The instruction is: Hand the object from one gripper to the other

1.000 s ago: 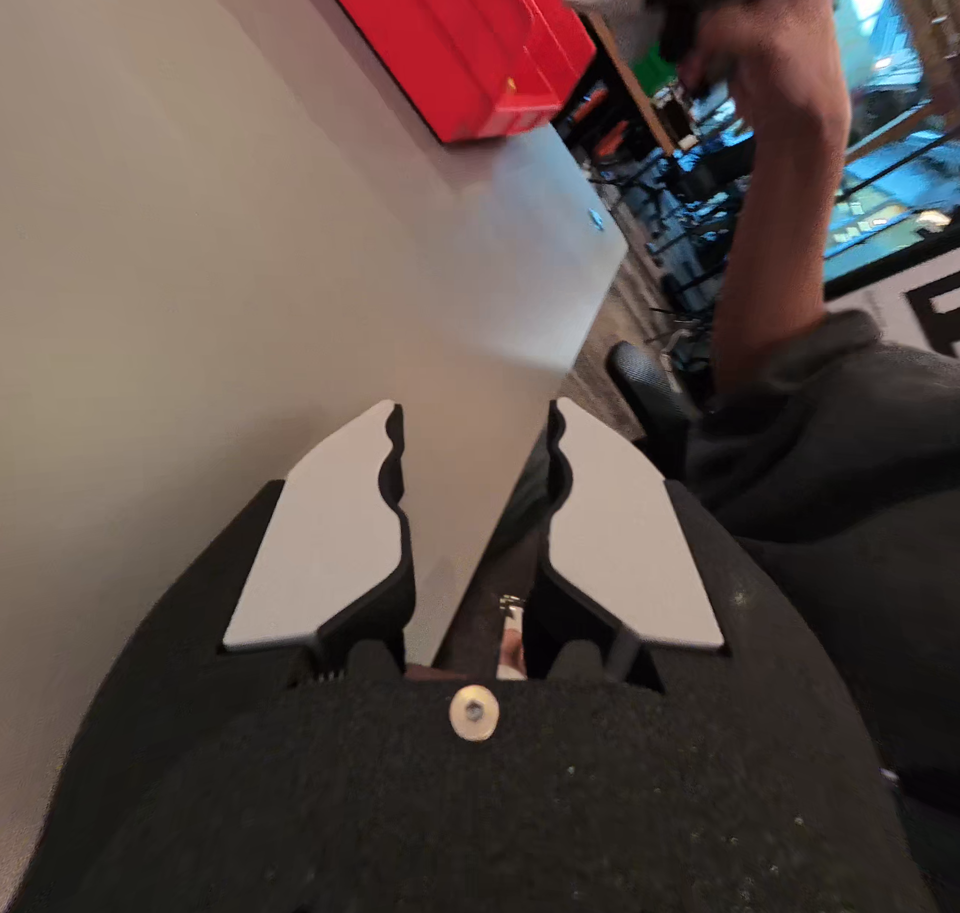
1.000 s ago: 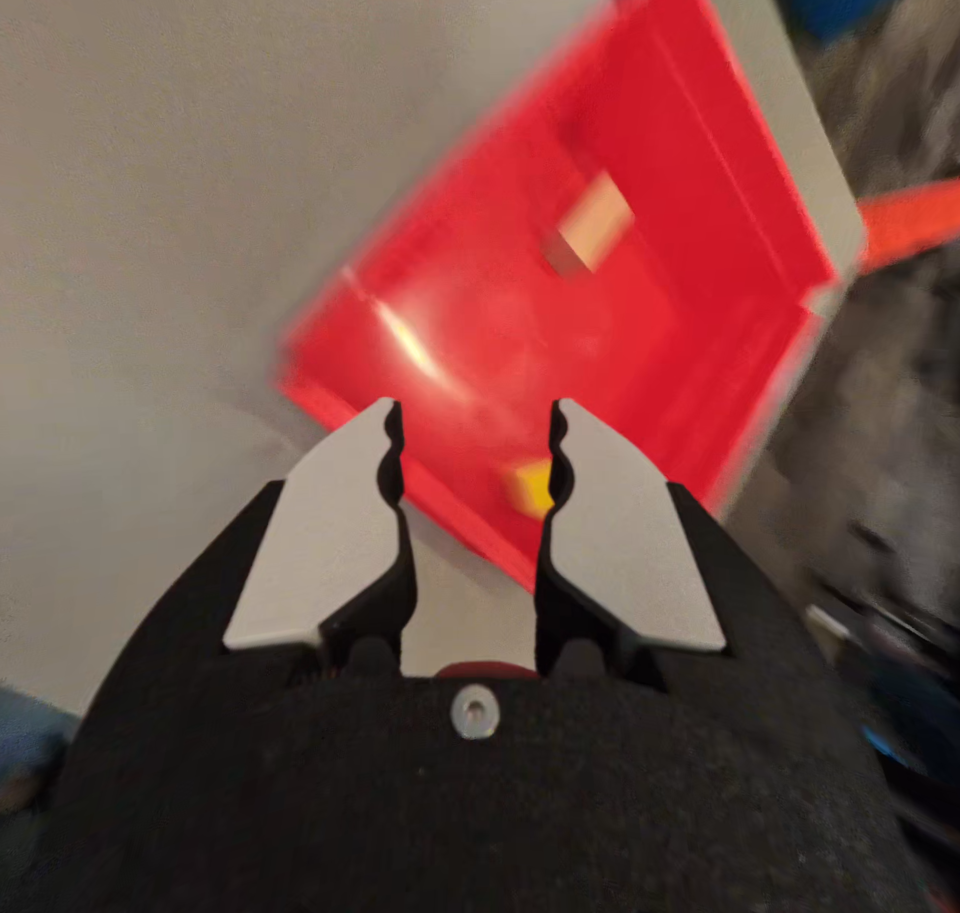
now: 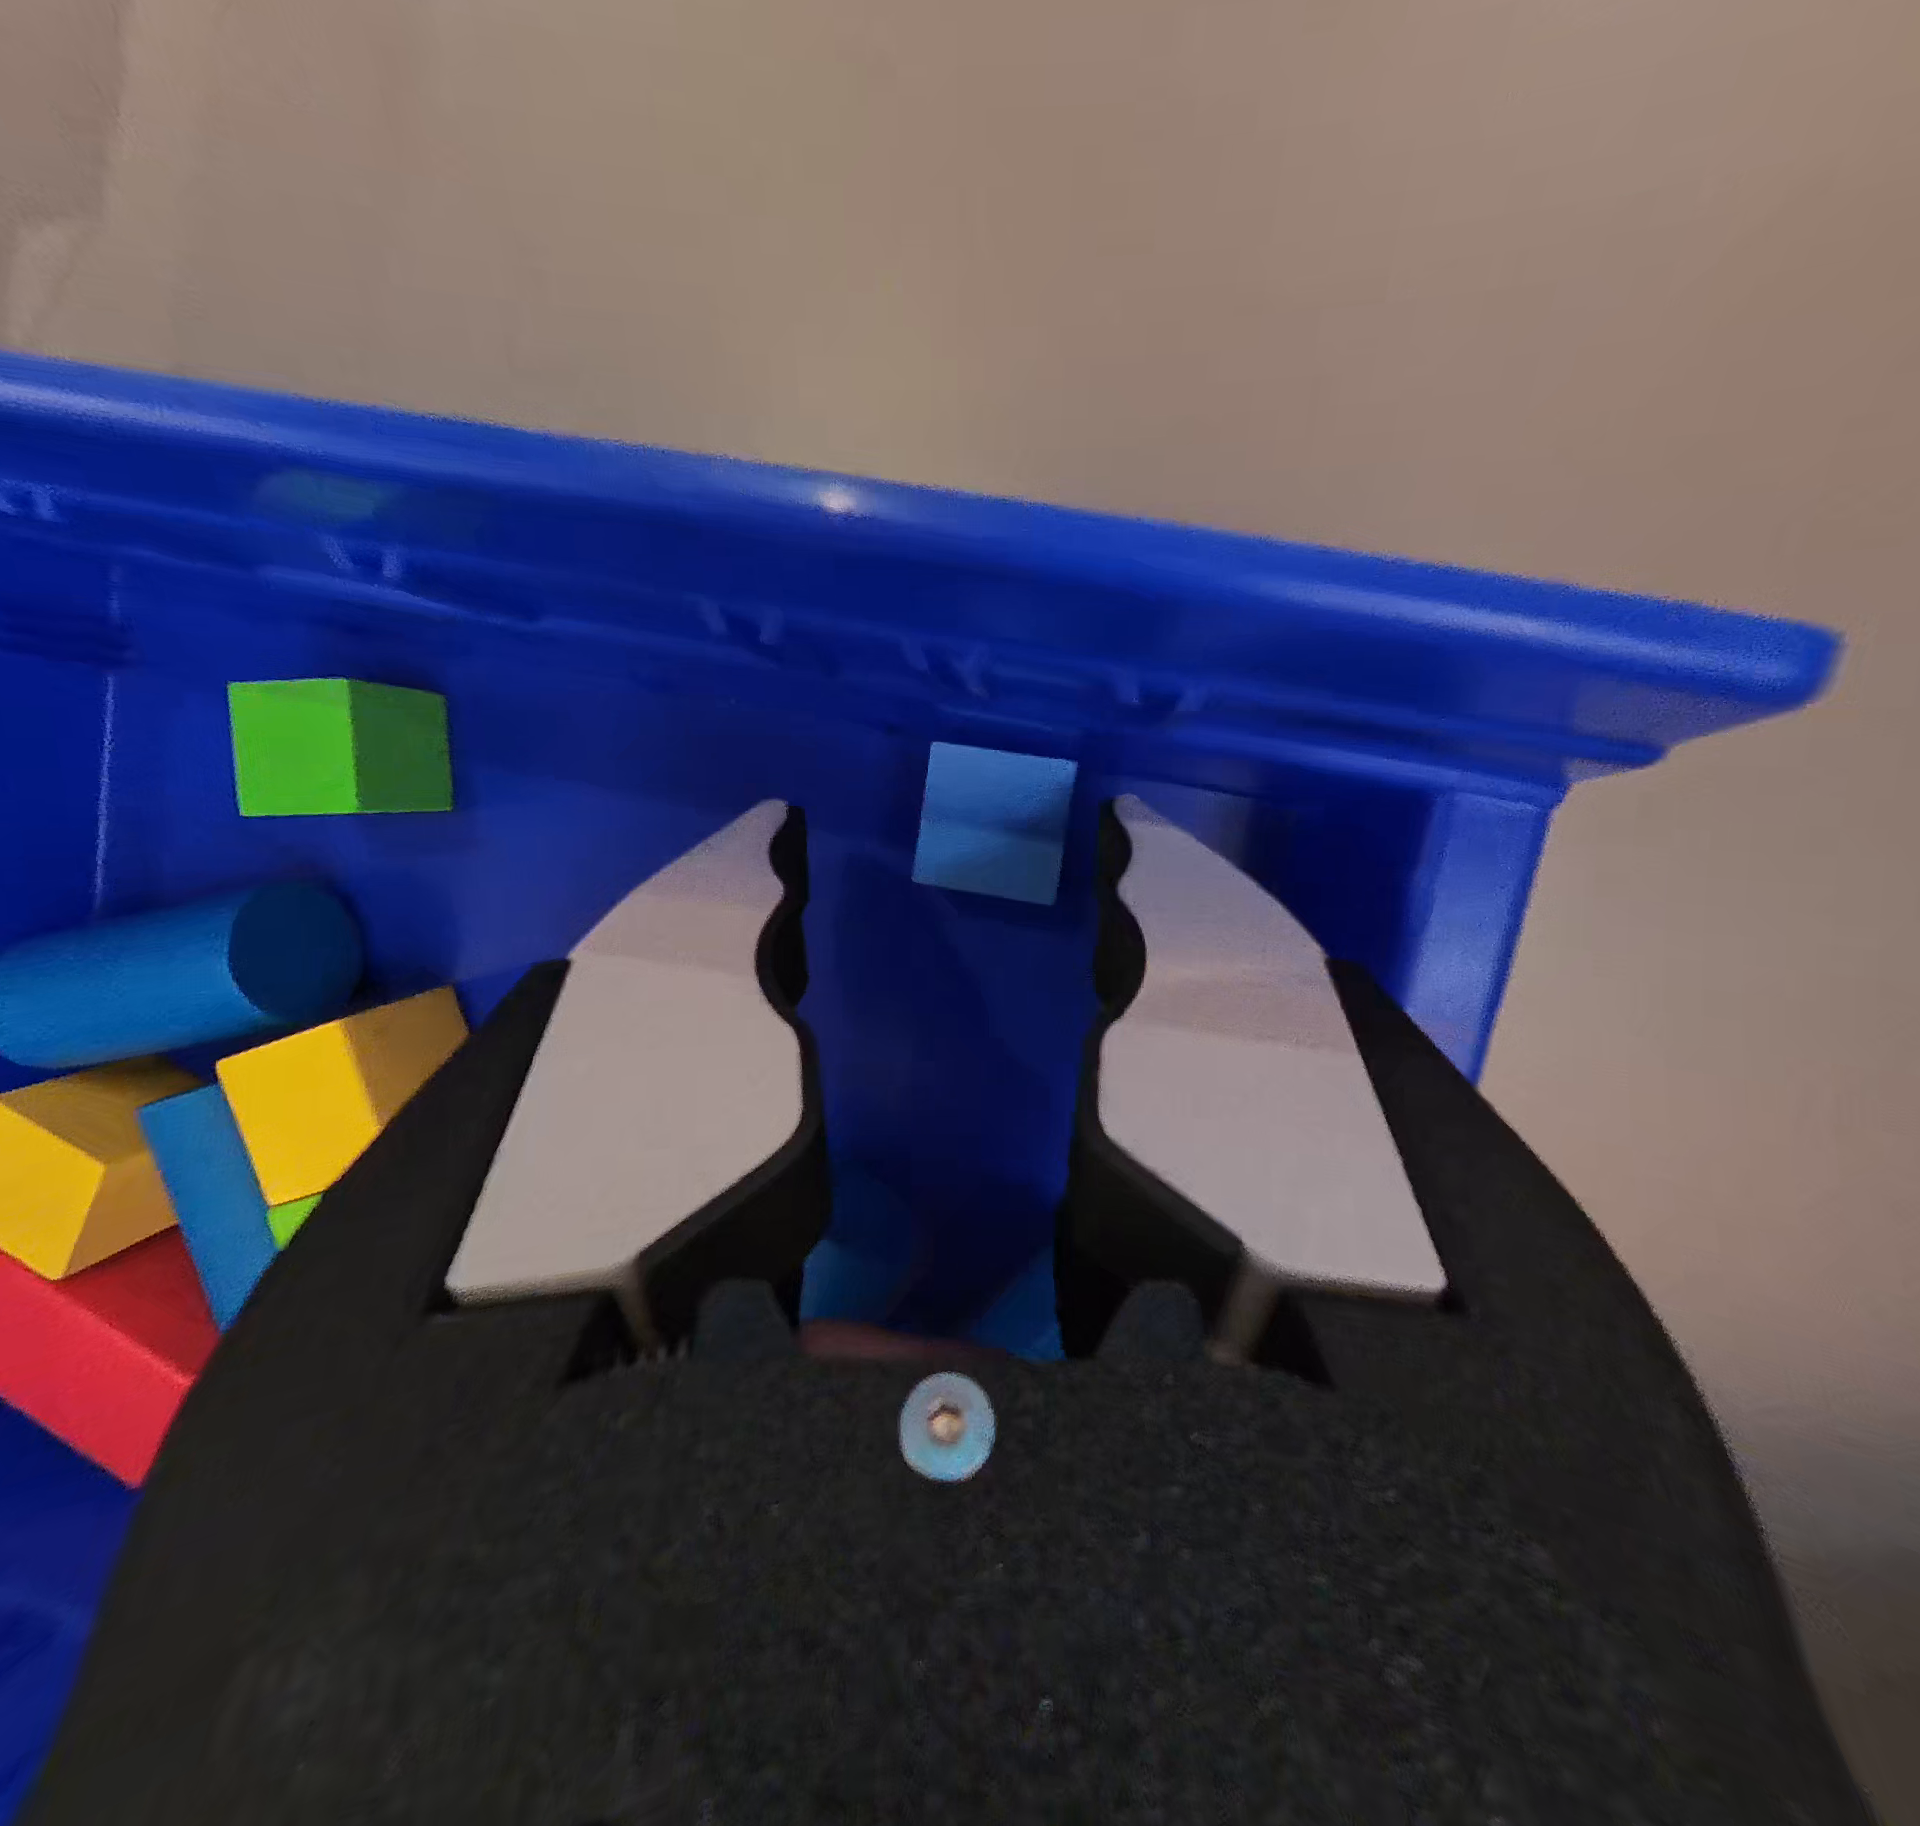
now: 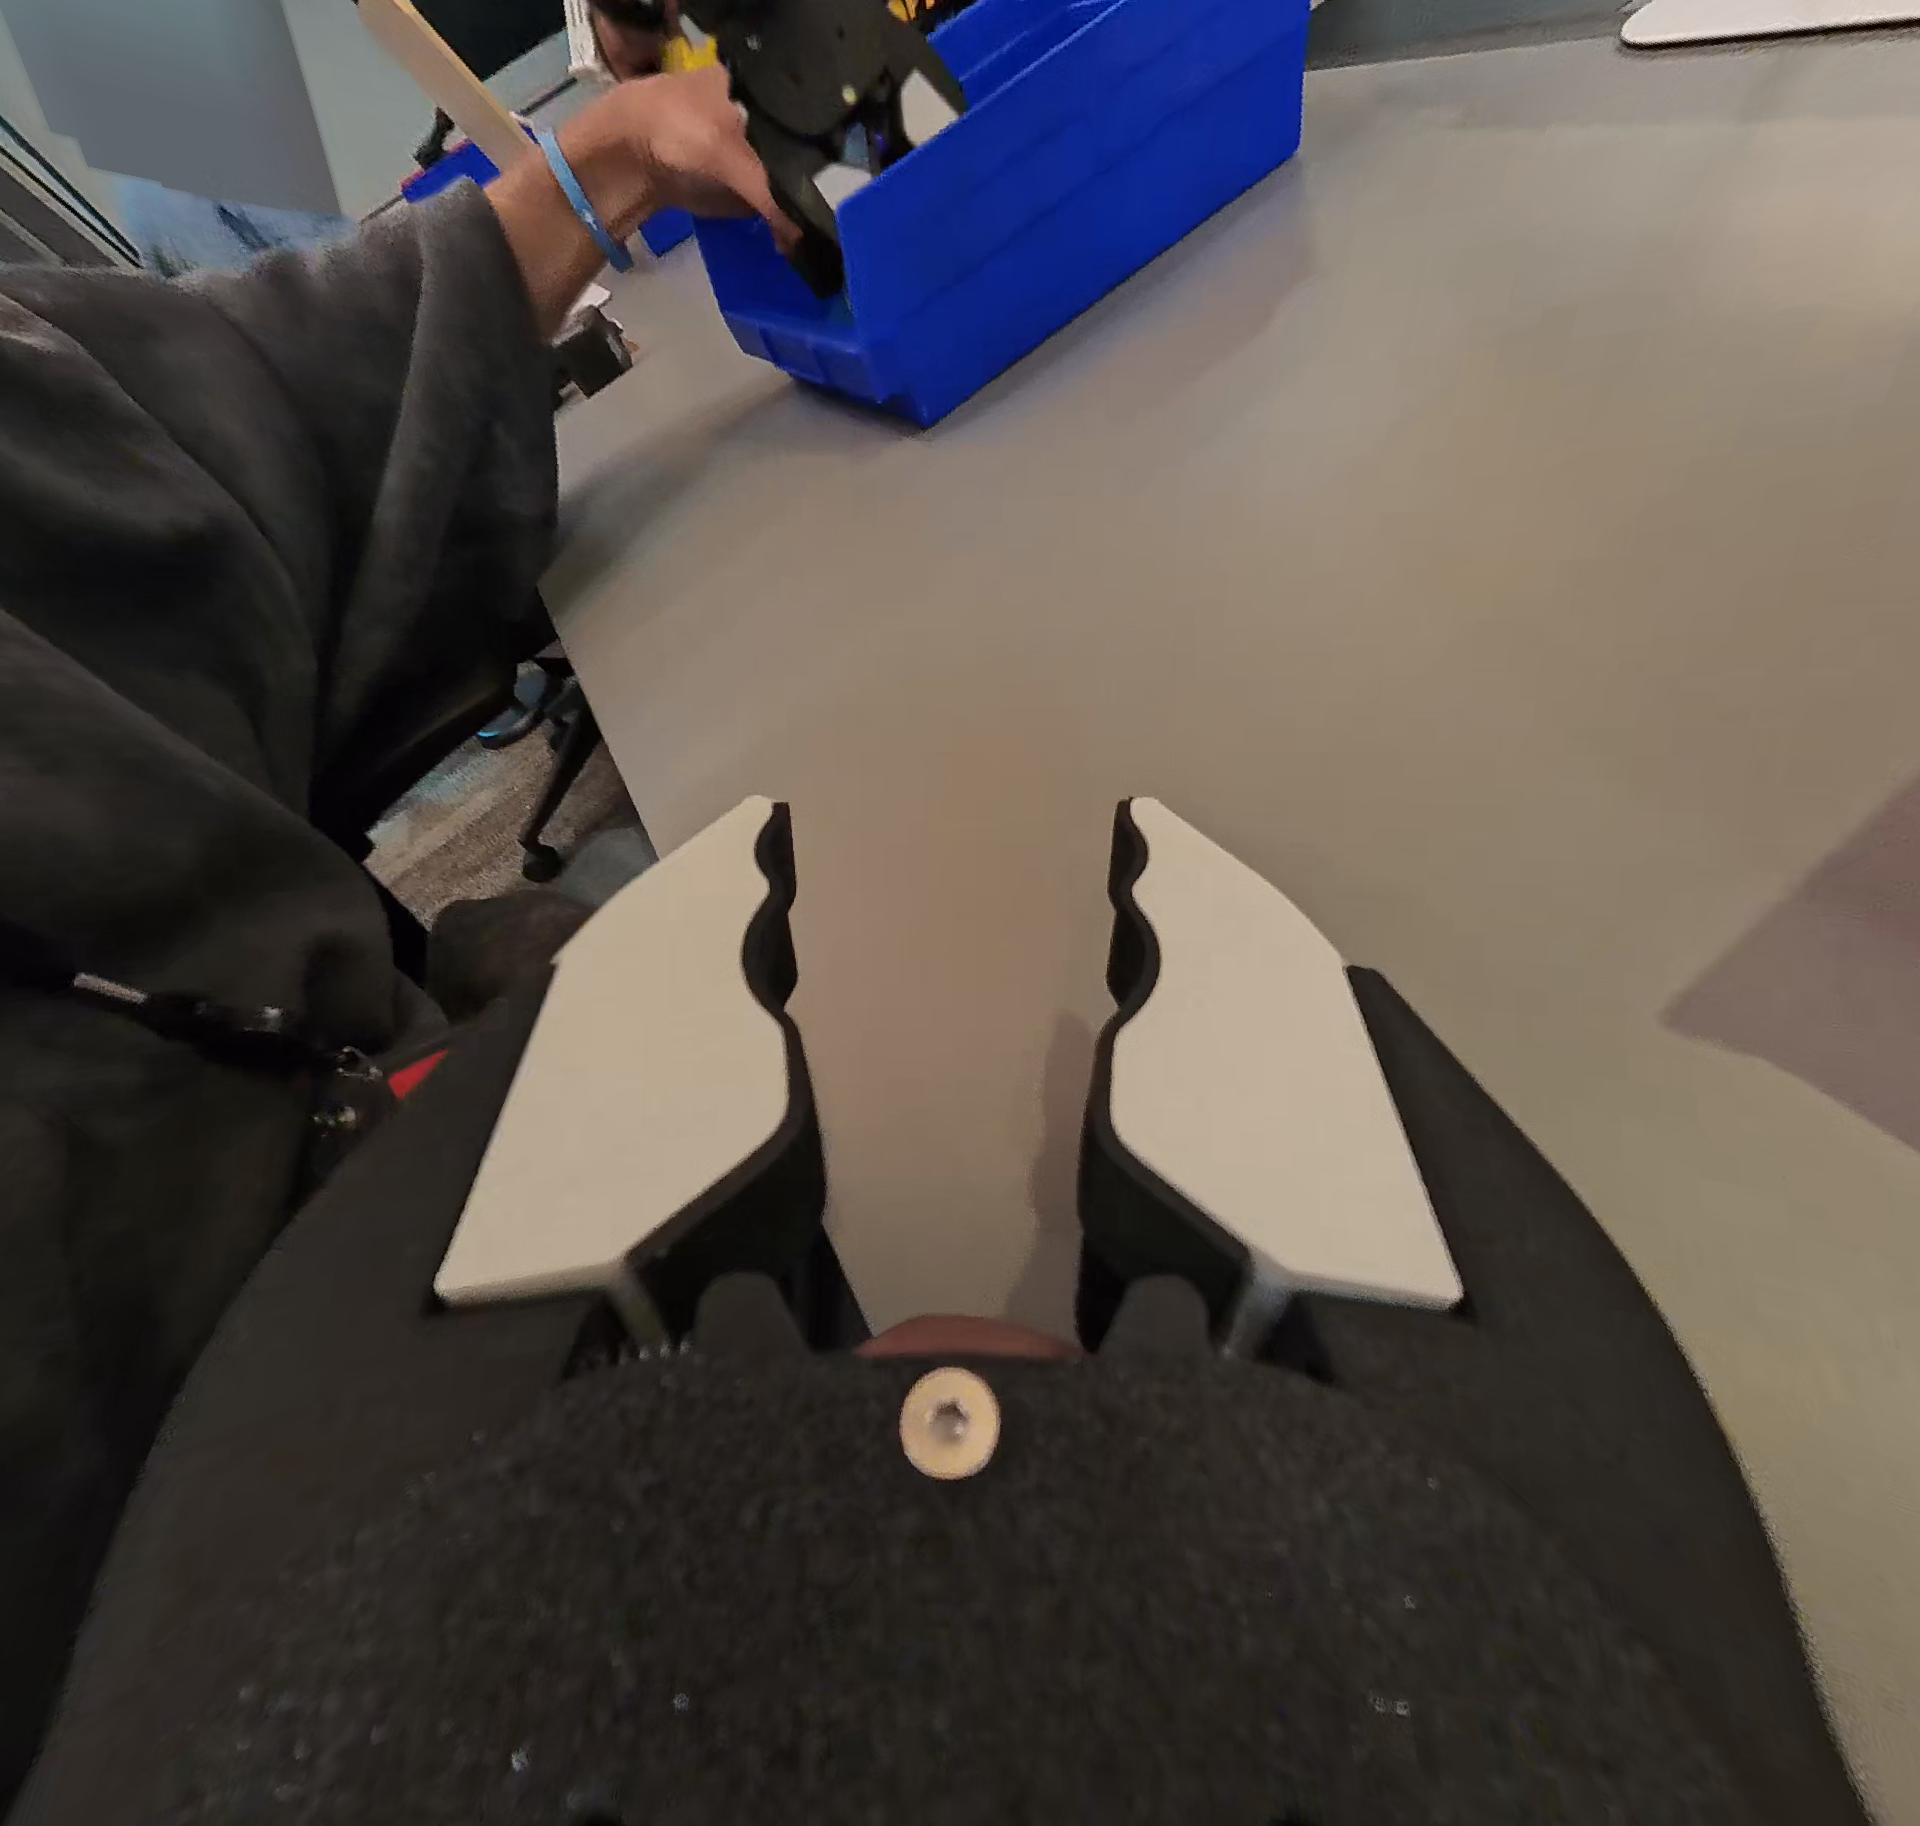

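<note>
The right gripper [image 4: 951,820], jaws apart and empty, hangs over bare grey table [image 4: 1403,550] with free room ahead. Farther off, the left gripper [image 3: 951,820] (also spread) reaches inside the blue bin [image 3: 1039,581], its tips flanking a light-blue cube [image 3: 992,820] near the far wall.

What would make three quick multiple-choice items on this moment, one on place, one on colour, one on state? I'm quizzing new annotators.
1. Where is the left tool?
A inside the blue bin
B over a red bin
C on the floor

2. Which colour is the cube ahead of its tips?
A red
B light blue
C yellow

3. How is the right tool?
A shut on a block
B open, empty
C shut, empty

A: bin walls surround it.
B: its faces are light blue.
B: bare grey table shows between its fingers.
</note>
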Tool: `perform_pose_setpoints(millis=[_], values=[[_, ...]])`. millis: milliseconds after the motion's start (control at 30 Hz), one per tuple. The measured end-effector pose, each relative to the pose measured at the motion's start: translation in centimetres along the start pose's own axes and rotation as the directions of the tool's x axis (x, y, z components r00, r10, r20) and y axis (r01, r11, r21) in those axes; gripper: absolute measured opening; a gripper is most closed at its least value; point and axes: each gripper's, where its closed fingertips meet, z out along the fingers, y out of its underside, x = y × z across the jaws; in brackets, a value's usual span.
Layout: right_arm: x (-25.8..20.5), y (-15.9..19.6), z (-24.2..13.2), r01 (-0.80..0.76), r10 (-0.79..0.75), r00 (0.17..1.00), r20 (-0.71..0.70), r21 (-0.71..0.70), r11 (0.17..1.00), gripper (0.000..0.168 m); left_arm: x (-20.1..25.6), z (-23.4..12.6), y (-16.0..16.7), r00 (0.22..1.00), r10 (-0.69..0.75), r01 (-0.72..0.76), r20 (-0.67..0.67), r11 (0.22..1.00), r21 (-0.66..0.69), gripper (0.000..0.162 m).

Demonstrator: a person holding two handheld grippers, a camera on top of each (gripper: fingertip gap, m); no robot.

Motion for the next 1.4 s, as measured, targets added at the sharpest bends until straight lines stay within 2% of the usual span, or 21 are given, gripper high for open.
perform_pose_setpoints(millis=[67,133,300,433,500,600,667,733,800,867,967,1033,1133,1167,1200,1233,1333,1400], values=[[0.1,-0.2,0.1,-0.019,0.019,1.000,0.009,0.008,1.000,0.058,-0.3,0.5,0.7,1.000,0.012,-0.012,0.008,1.000,-0.026,0.045],[0.2,-0.1,0.4,-0.030,0.030,0.999,0.016,0.004,1.000,0.058,-0.2,0.8,0.9,1.000,0.024,-0.024,0.000,1.000,-0.020,0.030],[0.0,0.0,0.9,-0.043,0.043,0.998,0.040,-0.013,0.999,0.057,0.1,-0.5,-0.3,0.999,0.024,-0.025,0.027,0.999,0.046,0.029],[0.1,-0.6,0.7,0.000,0.001,1.000,0.031,-0.017,1.000,0.056,0.5,-4.1,-1.4,0.992,0.013,-0.030,0.126,0.990,0.138,0.028],[0.4,-1.2,0.6,0.019,-0.019,1.000,0.021,-0.013,1.000,0.056,1.2,-6.6,-2.6,0.979,0.013,-0.060,0.206,0.972,0.226,0.028],[0.9,-2.9,1.1,0.047,-0.047,0.999,0.016,-0.005,0.999,0.056,3.8,-10.4,-6.4,0.953,0.009,-0.146,0.303,0.889,0.434,0.028],[0.6,-4.4,2.1,0.037,-0.037,0.997,0.061,-0.005,0.999,0.057,6.3,-12.5,-9.7,0.930,0.011,-0.232,0.368,0.793,0.563,0.028],[-0.7,-6.3,3.6,-0.027,0.026,0.986,0.166,0.007,1.000,0.059,9.4,-14.0,-13.4,0.924,0.011,-0.291,0.383,0.671,0.682,0.028],[-2.6,-8.6,5.2,-0.134,0.115,0.939,0.324,0.035,0.990,0.059,12.5,-14.5,-16.9,0.928,0.023,-0.322,0.372,0.554,0.768,0.028],[-4.9,-10.3,6.5,-0.275,0.231,0.831,0.506,0.013,0.961,0.064,14.9,-14.3,-19.8,0.925,0.043,-0.353,0.378,0.467,0.811,0.028],[-8.2,-12.3,6.9,-0.474,0.373,0.545,0.751,-0.091,0.876,0.067,16.8,-12.5,-22.7,0.919,0.083,-0.381,0.386,0.443,0.812,0.028],[-9.0,-12.9,6.8,-0.548,0.398,0.410,0.821,-0.127,0.827,0.066,17.9,-11.5,-23.9,0.934,0.105,-0.353,0.343,0.437,0.828,0.028],[-8.9,-12.5,6.7,-0.594,0.405,0.342,0.848,-0.139,0.792,0.063,19.1,-10.0,-25.1,0.951,0.126,-0.310,0.283,0.438,0.844,0.028],[-8.8,-12.2,6.6,-0.596,0.414,0.326,0.850,-0.155,0.788,0.055,19.2,-9.5,-25.3,0.949,0.133,-0.313,0.284,0.448,0.837,0.028],[-8.8,-12.0,6.2,-0.587,0.408,0.308,0.860,-0.166,0.793,0.031,19.4,-9.0,-25.4,0.950,0.135,-0.313,0.283,0.452,0.835,0.028],[-8.6,-11.8,6.0,-0.584,0.401,0.307,0.863,-0.162,0.795,0.027,19.5,-8.7,-25.6,0.952,0.132,-0.305,0.275,0.452,0.839,0.028],[-7.9,-11.1,6.0,-0.570,0.408,0.357,0.840,-0.150,0.808,0.027,19.5,-7.8,-25.3,0.970,0.091,-0.241,0.225,0.491,0.837,0.029],[-7.7,-10.9,5.9,-0.572,0.424,0.358,0.832,-0.163,0.804,0.027,19.3,-7.8,-24.4,0.994,-0.030,-0.079,0.109,0.501,0.862,0.029]])
